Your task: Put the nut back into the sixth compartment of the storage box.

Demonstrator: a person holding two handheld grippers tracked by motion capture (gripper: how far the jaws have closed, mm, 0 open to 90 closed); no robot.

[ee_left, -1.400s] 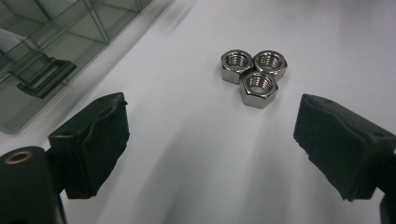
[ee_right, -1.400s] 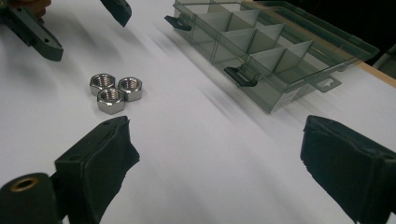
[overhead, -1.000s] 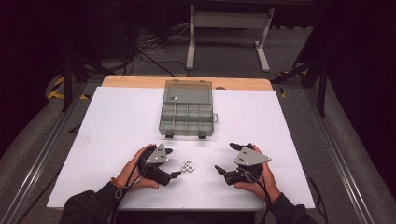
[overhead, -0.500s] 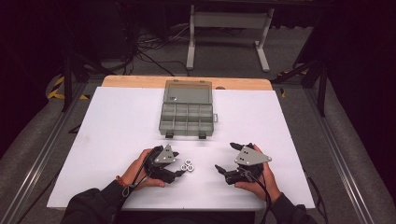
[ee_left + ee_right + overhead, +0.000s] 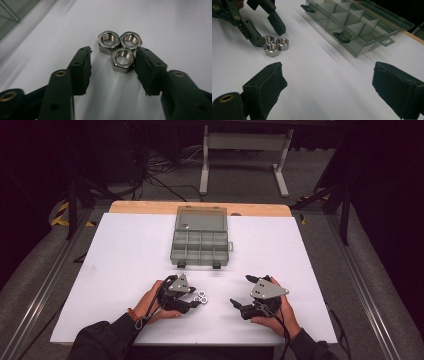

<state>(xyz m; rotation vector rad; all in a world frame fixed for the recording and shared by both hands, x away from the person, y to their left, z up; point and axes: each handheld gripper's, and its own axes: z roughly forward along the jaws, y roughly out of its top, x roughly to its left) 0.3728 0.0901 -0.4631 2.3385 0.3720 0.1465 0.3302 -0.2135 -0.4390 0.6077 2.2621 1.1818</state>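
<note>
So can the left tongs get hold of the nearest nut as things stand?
Probably yes: the left tongs, which have just been closing, straddle the nearest nut. One pad is at its side, but the two other nuts touch it.

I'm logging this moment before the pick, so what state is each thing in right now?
organizer box: lid open, compartments look empty.
three nuts: lying flat, clustered, touching.
left gripper: jaws just been closing, nearest nut between them, one pad touching it, not yet gripped.
right gripper: open, holding nothing.

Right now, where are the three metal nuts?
In the high view the three nuts lie clustered on the white table, near its front edge, just at the left gripper fingers and in front of the open compartment box.
</note>
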